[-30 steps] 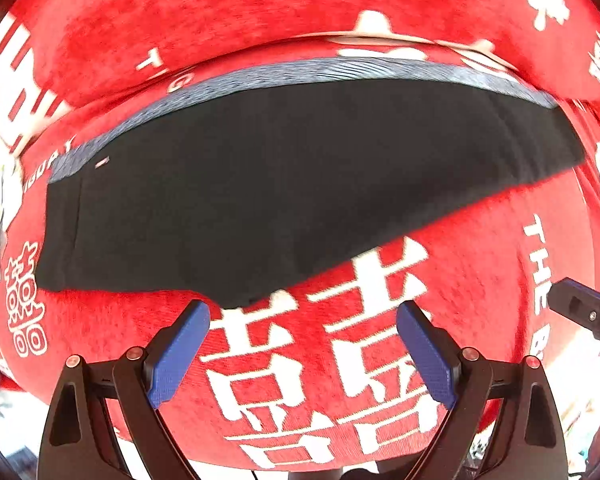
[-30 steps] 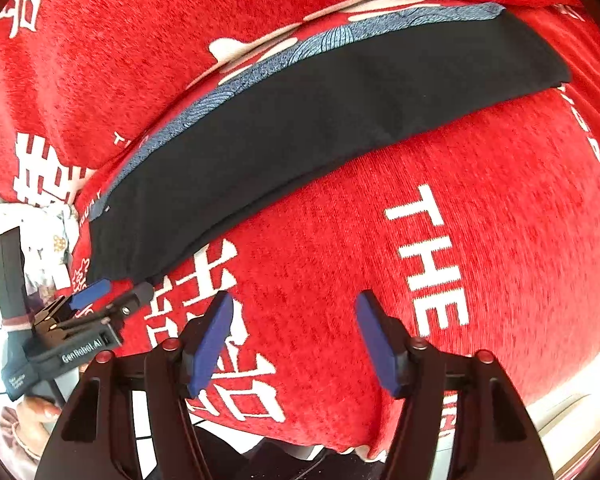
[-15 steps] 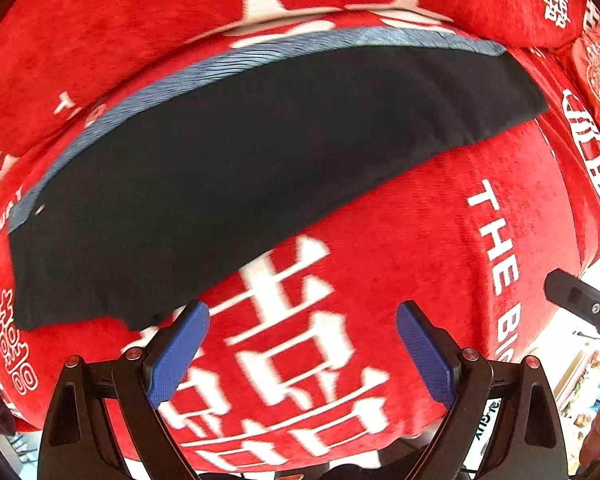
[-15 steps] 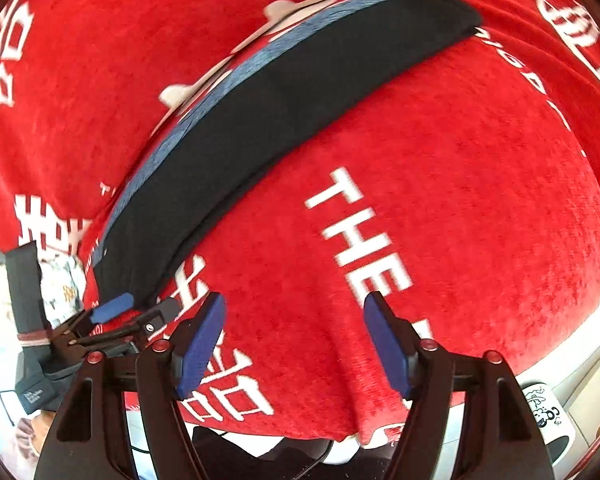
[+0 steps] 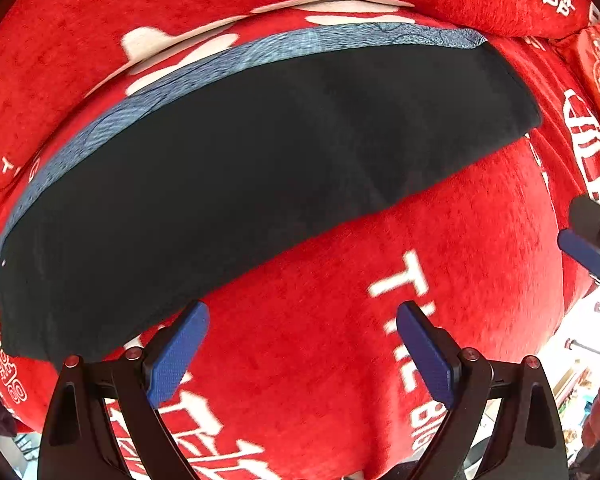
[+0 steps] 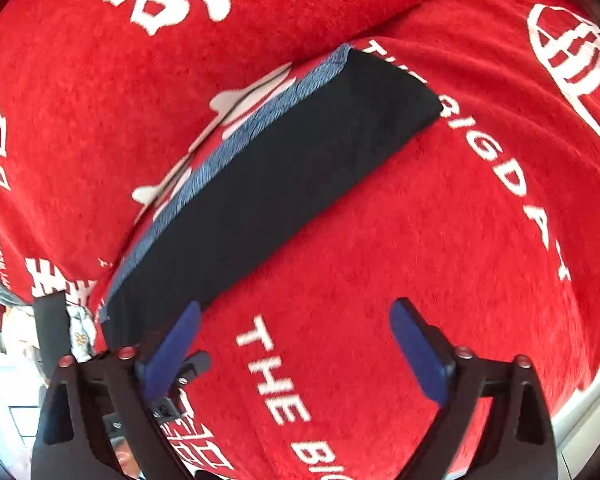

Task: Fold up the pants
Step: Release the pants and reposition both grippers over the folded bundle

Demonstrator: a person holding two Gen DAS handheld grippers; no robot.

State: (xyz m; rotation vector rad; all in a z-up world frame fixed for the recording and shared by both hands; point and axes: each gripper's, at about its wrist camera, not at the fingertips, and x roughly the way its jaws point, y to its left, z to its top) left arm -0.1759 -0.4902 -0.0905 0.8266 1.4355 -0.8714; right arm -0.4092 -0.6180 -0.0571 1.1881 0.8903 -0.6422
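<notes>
Lying as a long folded strip across the red blanket, the black pants run left to right just ahead of both grippers; the left gripper is nearer, the right gripper faces bare blanket, both with fingers spread and empty.

The black pants lie flat as a long folded strip, a blue-grey patterned edge along their far side.
</notes>
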